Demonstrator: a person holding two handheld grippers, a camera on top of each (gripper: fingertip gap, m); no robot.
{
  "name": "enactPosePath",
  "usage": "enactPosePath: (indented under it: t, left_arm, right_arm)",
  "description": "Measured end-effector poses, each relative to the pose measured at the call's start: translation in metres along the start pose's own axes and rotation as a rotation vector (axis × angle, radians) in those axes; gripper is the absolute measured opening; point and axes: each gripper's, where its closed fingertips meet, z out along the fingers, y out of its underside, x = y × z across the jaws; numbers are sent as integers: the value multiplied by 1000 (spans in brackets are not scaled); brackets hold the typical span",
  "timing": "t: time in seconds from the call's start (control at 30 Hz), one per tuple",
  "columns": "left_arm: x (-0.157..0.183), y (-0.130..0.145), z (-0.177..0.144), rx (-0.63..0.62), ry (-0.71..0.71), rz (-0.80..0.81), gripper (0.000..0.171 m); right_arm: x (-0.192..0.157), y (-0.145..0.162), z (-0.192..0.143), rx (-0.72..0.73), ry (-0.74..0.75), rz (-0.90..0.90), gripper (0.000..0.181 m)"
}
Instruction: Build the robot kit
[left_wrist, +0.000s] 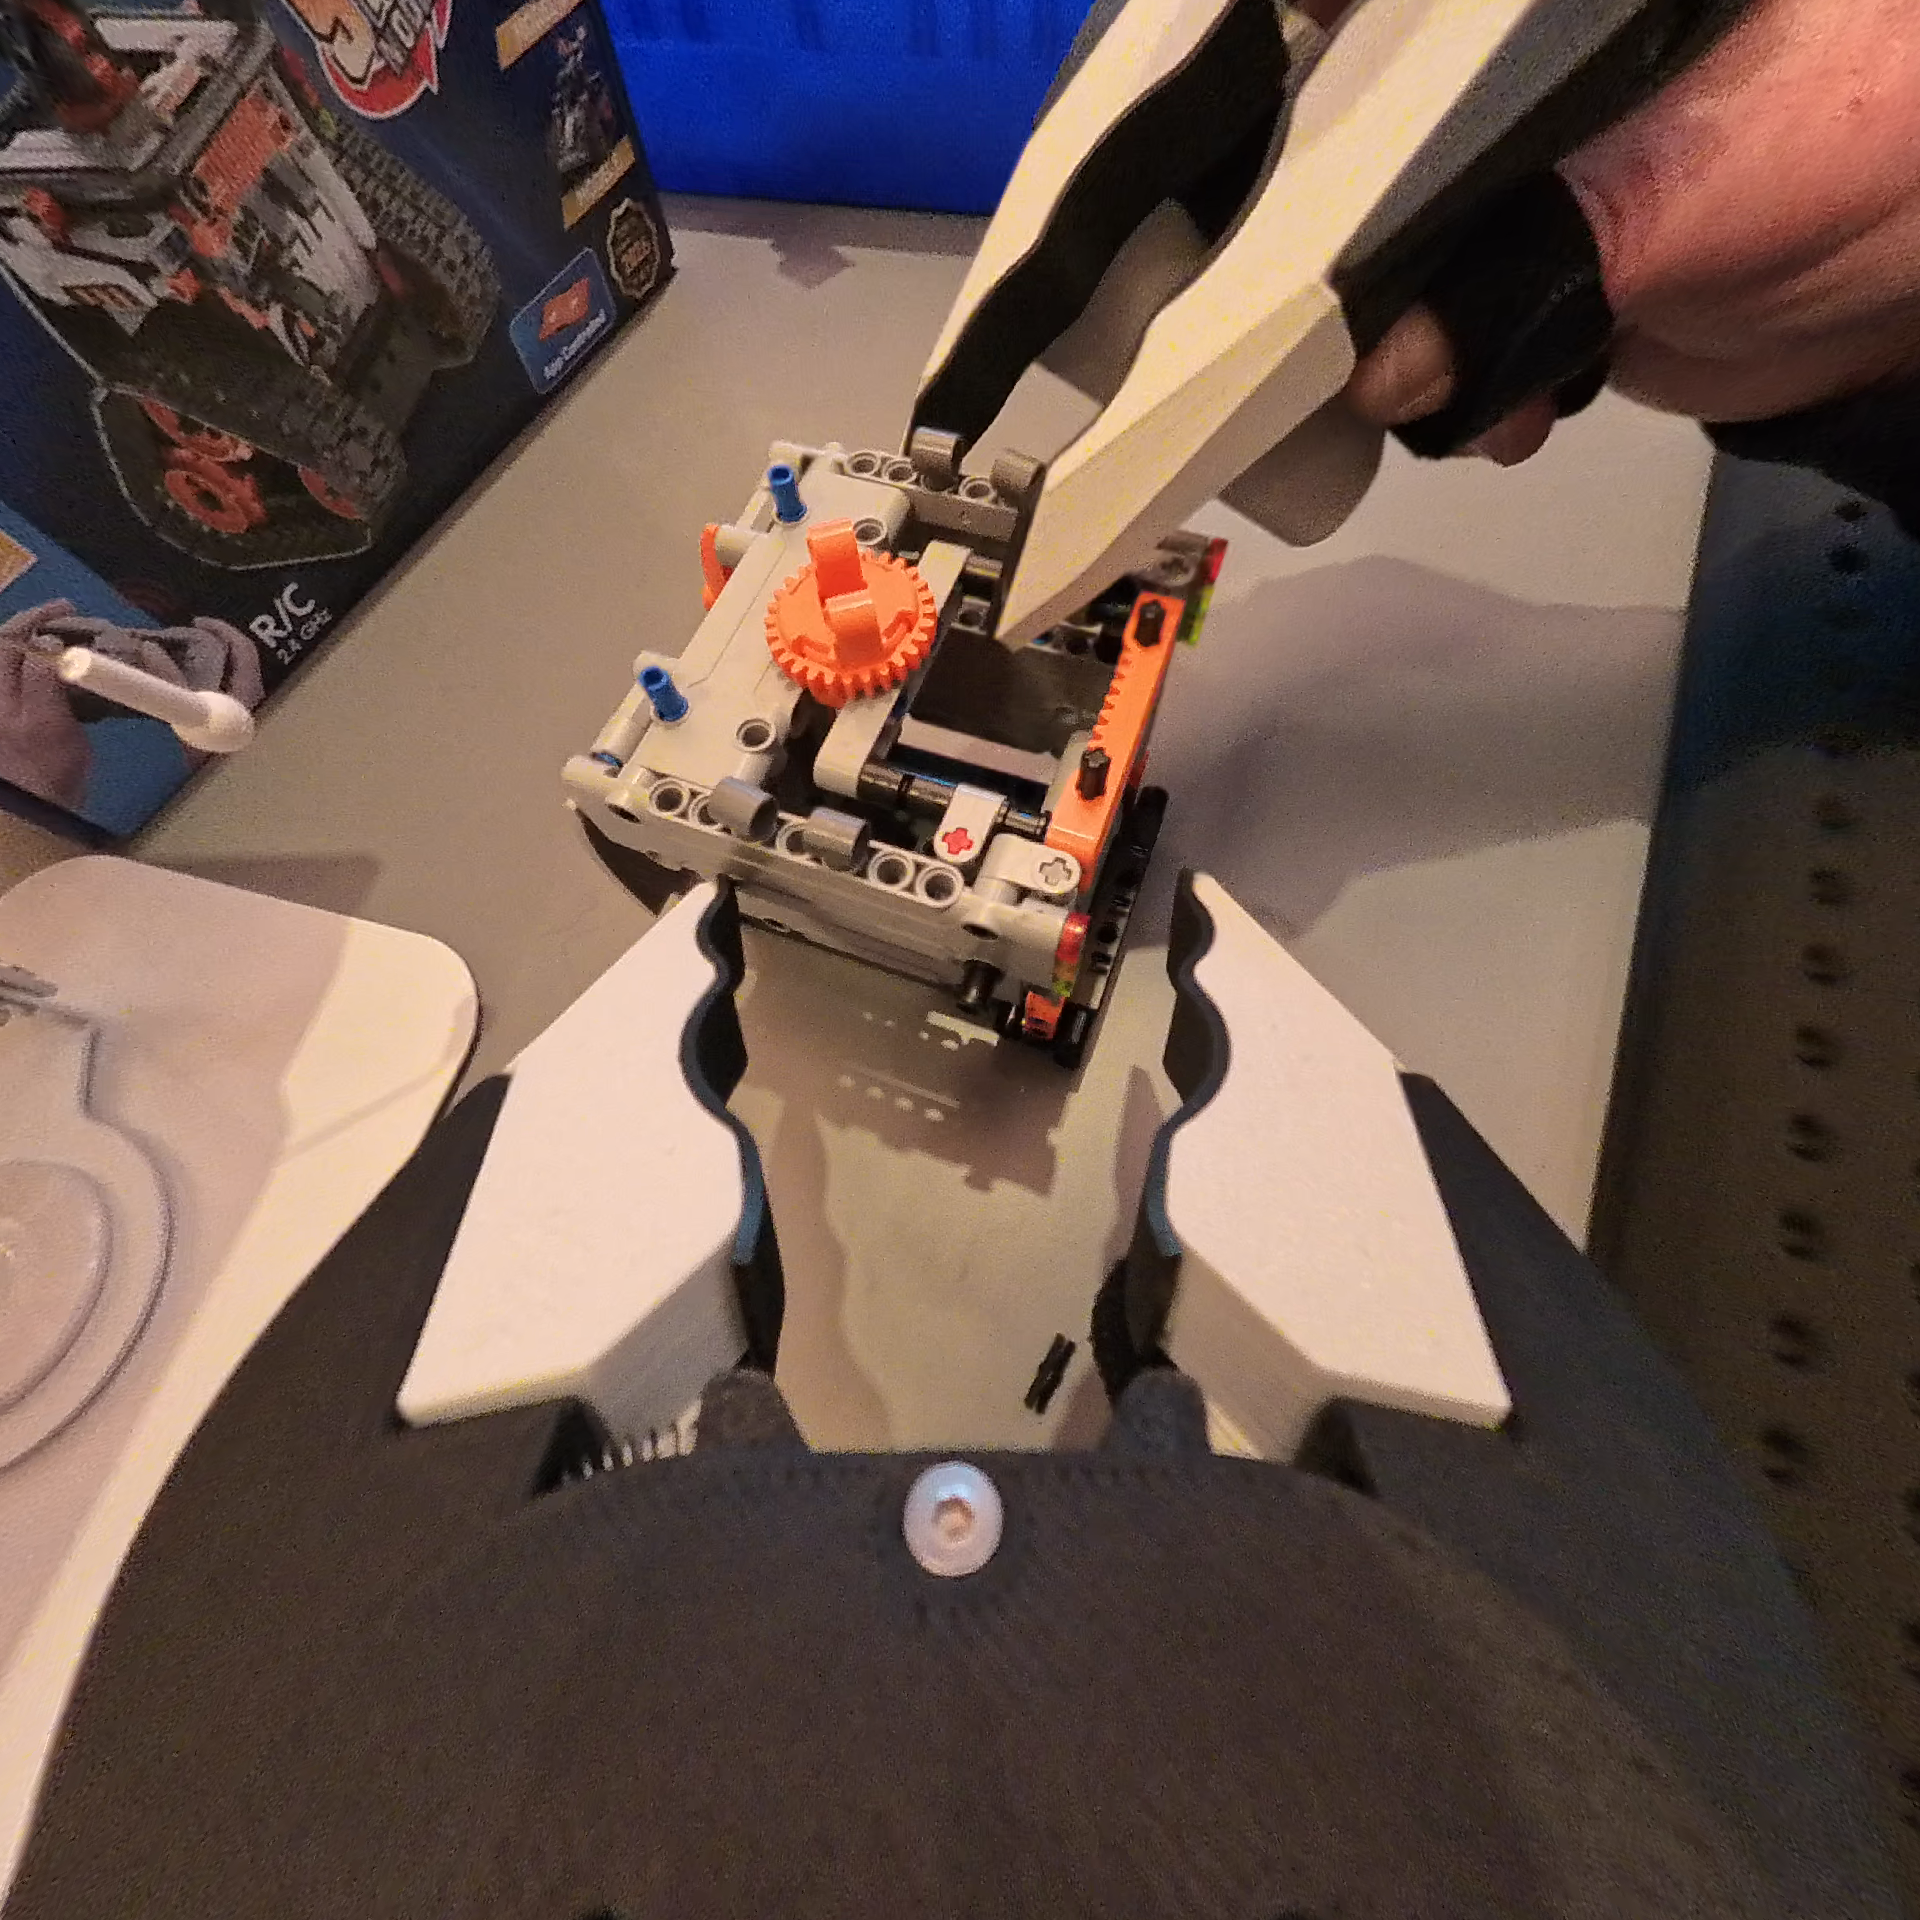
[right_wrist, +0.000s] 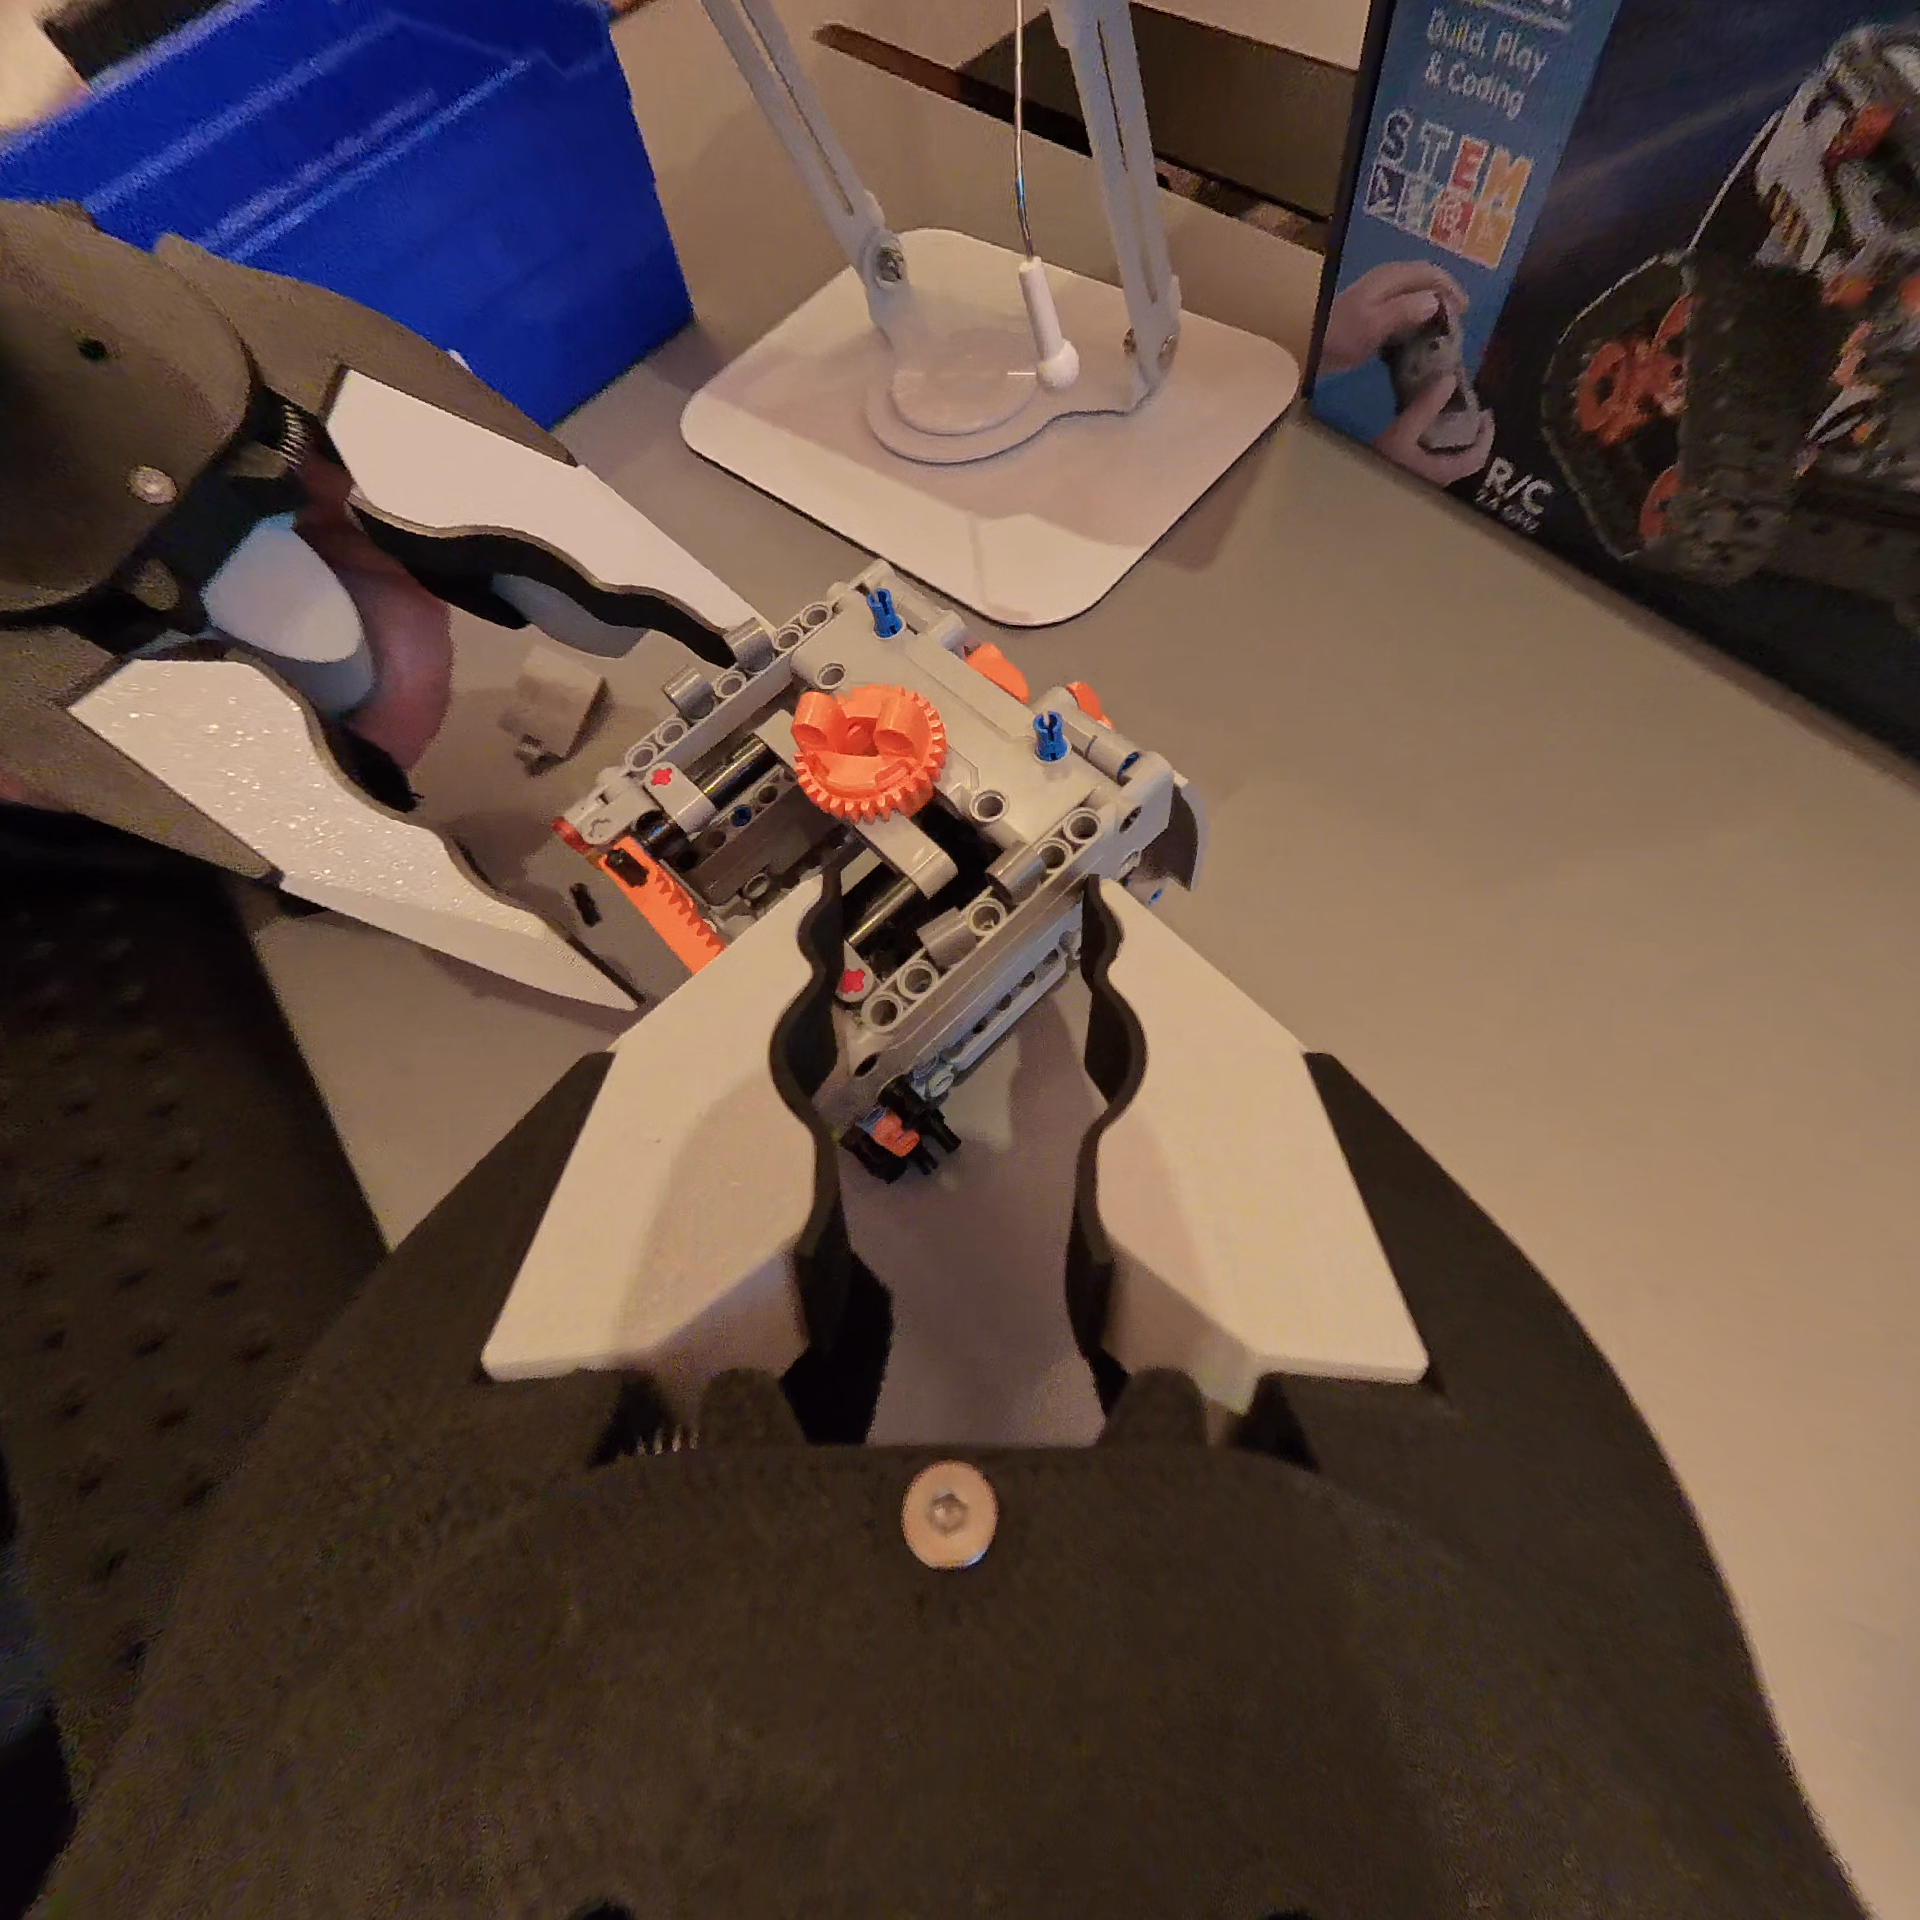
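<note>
While right claw (right_wrist: 961, 904) grips brick model (right_wrist: 883, 821), left claw (left_wrist: 951, 914) gapes, lamp base (right_wrist: 987, 436) whole only rightward.

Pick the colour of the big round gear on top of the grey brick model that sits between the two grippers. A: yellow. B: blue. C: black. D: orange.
D: the gear on top of the brick model is orange in both views; the only blue there is two small pins at the model's edge.
</note>
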Motion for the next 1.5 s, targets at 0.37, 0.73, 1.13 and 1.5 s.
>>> enactPosePath:
  t: [0.37,0.73,1.13,1.5]
  left_arm:
    - [-1,4,-6,-4,-48,-38,80]
    - [8,-7,-26,106,12,-24,74]
    - [-38,-13,-3,112,64,-153,107]
    - [-14,-5,-18,97,88,-156,89]
  right_arm:
    - [9,-9,20,-80,115,-141,39]
    - [28,-37,27,-112,-68,-208,50]
    - [17,-17,20,-114,-62,-68,36]
    - [30,-25,36,-161,-99,-226,25]
